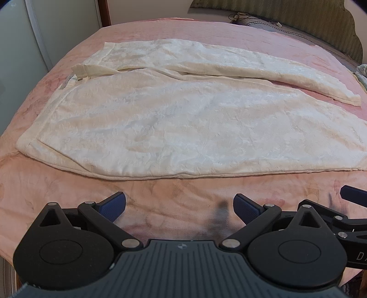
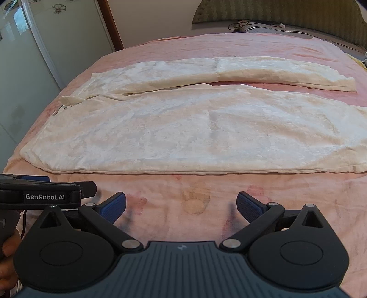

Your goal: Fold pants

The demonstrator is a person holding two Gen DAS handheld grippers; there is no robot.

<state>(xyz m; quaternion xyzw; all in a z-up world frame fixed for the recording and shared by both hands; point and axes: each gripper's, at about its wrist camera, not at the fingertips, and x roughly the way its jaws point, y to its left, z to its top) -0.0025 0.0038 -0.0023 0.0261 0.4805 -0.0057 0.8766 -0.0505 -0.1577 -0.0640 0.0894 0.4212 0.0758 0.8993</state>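
Cream white pants (image 1: 174, 128) lie spread flat on a pink bed cover (image 1: 68, 194), waistband at the left, both legs running right; they also show in the right wrist view (image 2: 183, 135). The far leg (image 1: 252, 68) is narrower and ends at a cuff at the right. My left gripper (image 1: 179, 207) is open and empty, over bare cover just short of the pants' near edge. My right gripper (image 2: 181, 206) is open and empty, also short of the near edge. The left gripper's side shows at the left of the right wrist view (image 2: 45, 193).
A padded headboard (image 2: 286, 16) and a dark item with cables (image 1: 257, 21) lie at the far side. A white wardrobe door (image 2: 34, 45) stands at the left. The bed's left edge (image 1: 13, 123) drops off beside the waistband.
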